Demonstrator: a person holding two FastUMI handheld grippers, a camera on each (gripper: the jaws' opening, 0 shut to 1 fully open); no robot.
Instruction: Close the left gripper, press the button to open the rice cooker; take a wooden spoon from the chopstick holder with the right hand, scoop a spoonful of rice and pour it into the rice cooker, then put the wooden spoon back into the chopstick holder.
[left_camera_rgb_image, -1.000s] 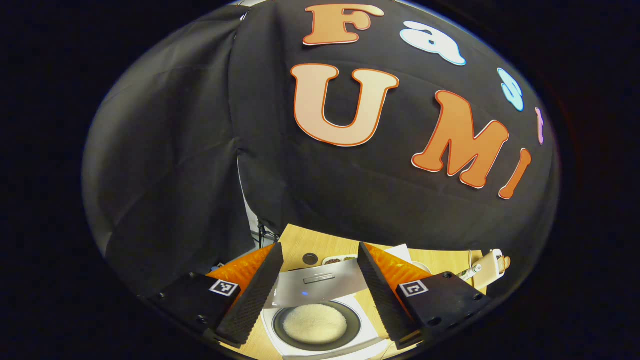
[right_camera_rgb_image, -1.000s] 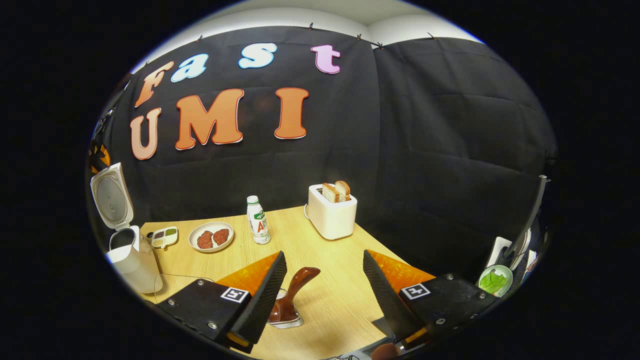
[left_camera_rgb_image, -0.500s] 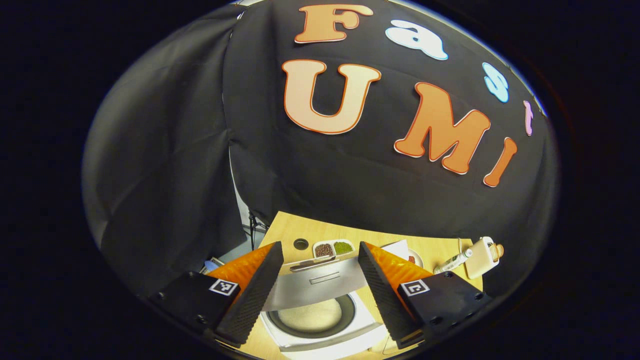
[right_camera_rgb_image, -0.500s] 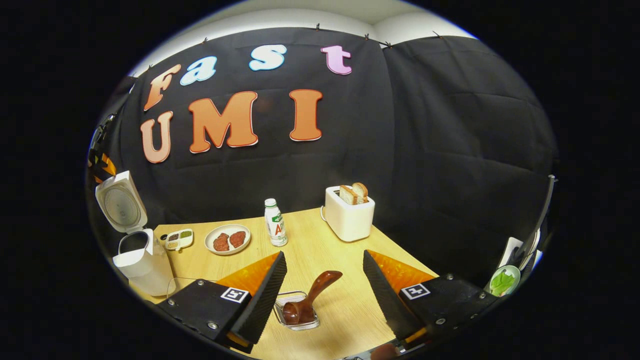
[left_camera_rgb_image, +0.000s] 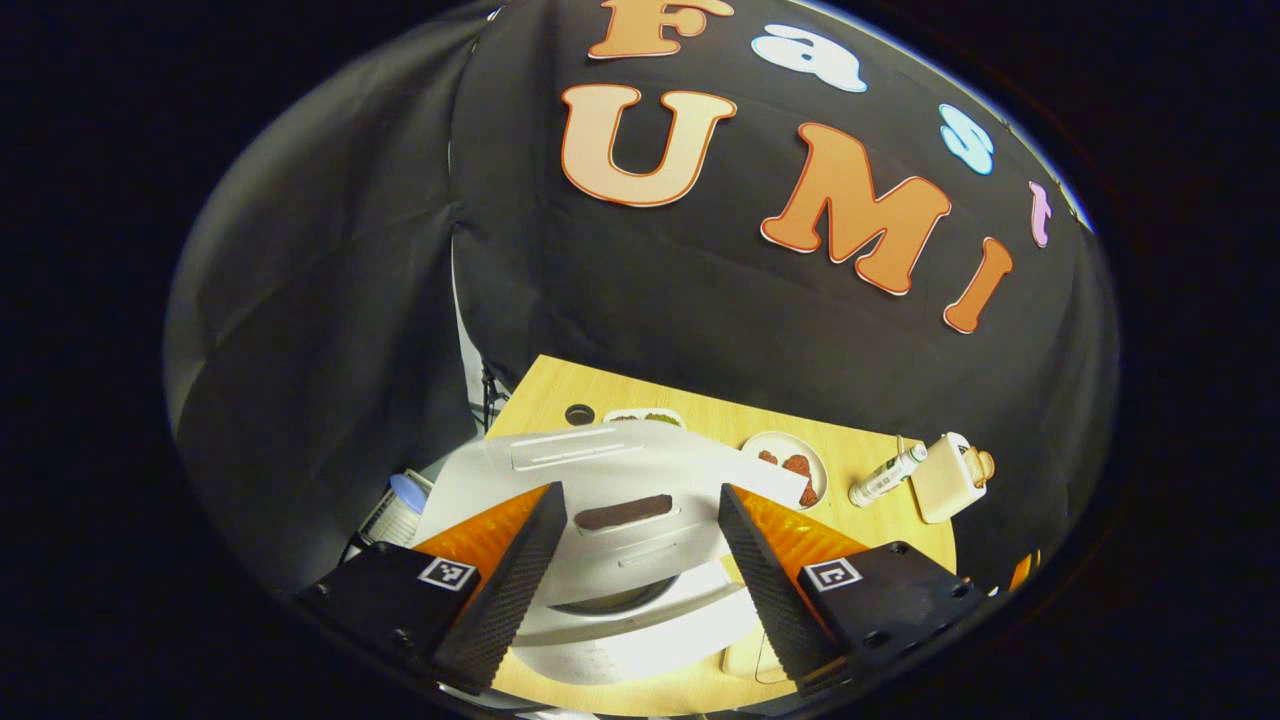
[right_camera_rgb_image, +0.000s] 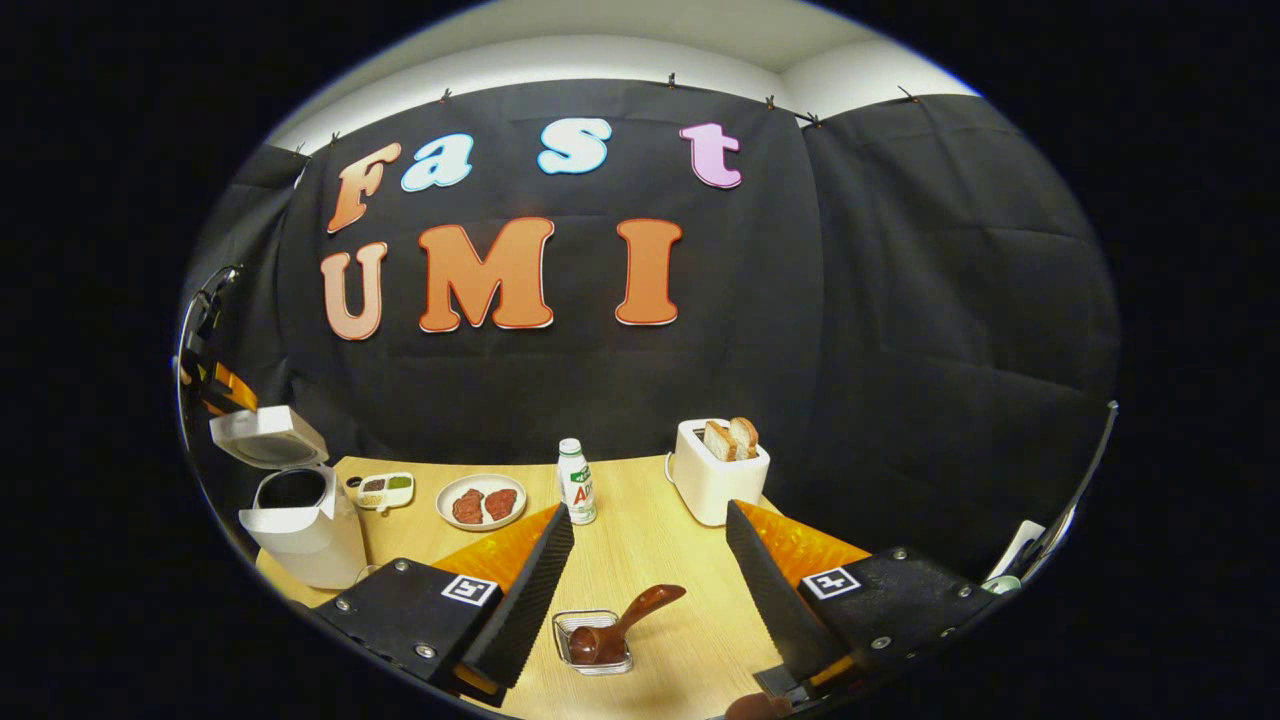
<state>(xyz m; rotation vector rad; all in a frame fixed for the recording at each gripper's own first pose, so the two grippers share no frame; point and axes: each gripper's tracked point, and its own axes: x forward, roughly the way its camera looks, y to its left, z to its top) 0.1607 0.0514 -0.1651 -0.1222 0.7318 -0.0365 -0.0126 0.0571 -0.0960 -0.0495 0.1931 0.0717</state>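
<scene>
A toaster (right_camera_rgb_image: 717, 472) with bread, bottle (right_camera_rgb_image: 575, 482) and meat plate (right_camera_rgb_image: 481, 502) stand apart.

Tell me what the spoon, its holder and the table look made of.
Spoon: dark brown, glossy, probably varnished wood, though the shine leaves it open. Holder: thin silvery wire frame, likely metal. Table: pale surface with fine straight grain, wood or wood-look laminate.

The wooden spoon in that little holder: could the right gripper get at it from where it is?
Probably yes. The spoon leans out of the holder ahead of the open right gripper, with bare table around it.
</scene>
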